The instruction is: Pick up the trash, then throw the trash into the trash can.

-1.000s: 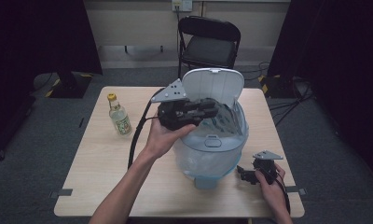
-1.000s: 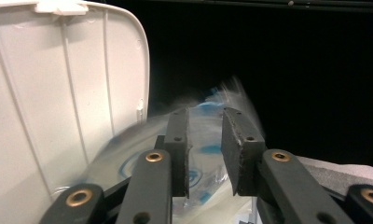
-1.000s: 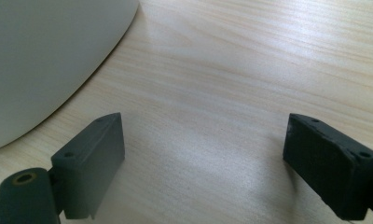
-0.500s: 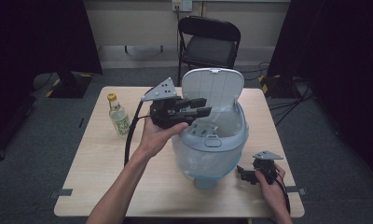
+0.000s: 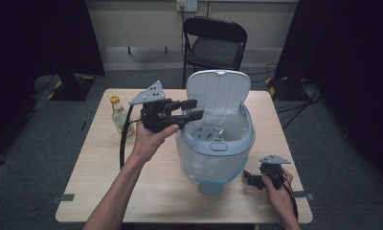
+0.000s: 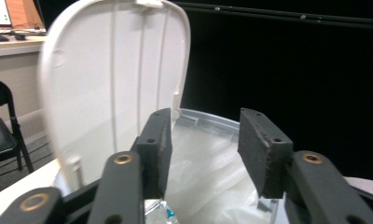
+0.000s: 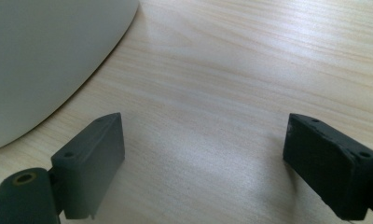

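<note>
Left gripper (image 5: 192,109) pulled back from bin (image 5: 213,143), fingers just opening, empty, right gripper (image 5: 249,178) fingers wide

Left gripper (image 6: 204,154): jaws just opening, nothing between them, aimed over bin rim (image 6: 212,120); white lid (image 6: 114,79) upright; clear liner (image 6: 208,186) inside.

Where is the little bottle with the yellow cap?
In the high view, the bottle stands on the table's far left part, just left of the left gripper and apart from the open bin.
</note>
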`<state>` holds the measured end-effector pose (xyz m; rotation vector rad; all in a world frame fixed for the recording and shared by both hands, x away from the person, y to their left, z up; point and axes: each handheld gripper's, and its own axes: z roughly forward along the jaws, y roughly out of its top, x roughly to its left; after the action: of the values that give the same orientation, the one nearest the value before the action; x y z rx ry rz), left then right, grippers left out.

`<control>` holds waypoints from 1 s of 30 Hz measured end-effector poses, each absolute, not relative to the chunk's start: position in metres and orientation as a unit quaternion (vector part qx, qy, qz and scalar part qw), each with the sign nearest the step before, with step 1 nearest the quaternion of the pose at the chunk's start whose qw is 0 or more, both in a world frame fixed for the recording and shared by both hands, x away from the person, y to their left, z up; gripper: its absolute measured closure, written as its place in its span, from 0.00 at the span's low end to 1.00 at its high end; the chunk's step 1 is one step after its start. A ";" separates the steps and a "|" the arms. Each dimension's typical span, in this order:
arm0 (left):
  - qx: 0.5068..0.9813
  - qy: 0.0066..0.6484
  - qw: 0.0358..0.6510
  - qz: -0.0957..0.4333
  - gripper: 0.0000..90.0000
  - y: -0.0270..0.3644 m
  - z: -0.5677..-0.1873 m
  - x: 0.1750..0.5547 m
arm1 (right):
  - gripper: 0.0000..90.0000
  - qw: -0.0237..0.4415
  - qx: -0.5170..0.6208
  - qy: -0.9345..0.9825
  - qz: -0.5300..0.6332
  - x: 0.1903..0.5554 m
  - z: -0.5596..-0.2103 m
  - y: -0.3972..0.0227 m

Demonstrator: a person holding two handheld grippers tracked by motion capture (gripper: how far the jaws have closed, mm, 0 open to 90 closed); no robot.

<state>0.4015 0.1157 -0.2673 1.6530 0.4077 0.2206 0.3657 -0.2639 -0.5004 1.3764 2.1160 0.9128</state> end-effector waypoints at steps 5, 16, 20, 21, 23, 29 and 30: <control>0.730 0.199 0.646 0.103 0.55 0.131 -0.273 0.405 | 0.13 0.226 0.499 0.768 0.331 0.366 -0.500 -0.264; 0.733 0.253 0.615 0.143 0.41 0.170 -0.288 0.414 | 0.13 0.227 0.499 0.768 0.331 0.366 -0.500 -0.264; 0.733 0.277 0.601 0.159 0.36 0.186 -0.294 0.416 | 0.13 0.227 0.499 0.768 0.331 0.366 -0.500 -0.264; 0.731 0.282 0.601 0.161 0.35 0.189 -0.295 0.417 | 0.13 0.227 0.499 0.768 0.331 0.366 -0.500 -0.264; 0.727 0.292 0.599 0.166 0.33 0.199 -0.297 0.418 | 0.13 0.227 0.499 0.768 0.331 0.366 -0.500 -0.264; 0.715 0.324 0.592 0.183 0.31 0.225 -0.305 0.422 | 0.13 0.227 0.499 0.768 0.331 0.366 -0.500 -0.264; 0.715 0.330 0.588 0.186 0.31 0.230 -0.307 0.424 | 0.13 0.227 0.499 0.768 0.331 0.366 -0.500 -0.264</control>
<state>0.4237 0.2301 -0.3068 1.6645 0.7680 0.4342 0.3659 -0.2639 -0.5004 1.3762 2.1161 0.9130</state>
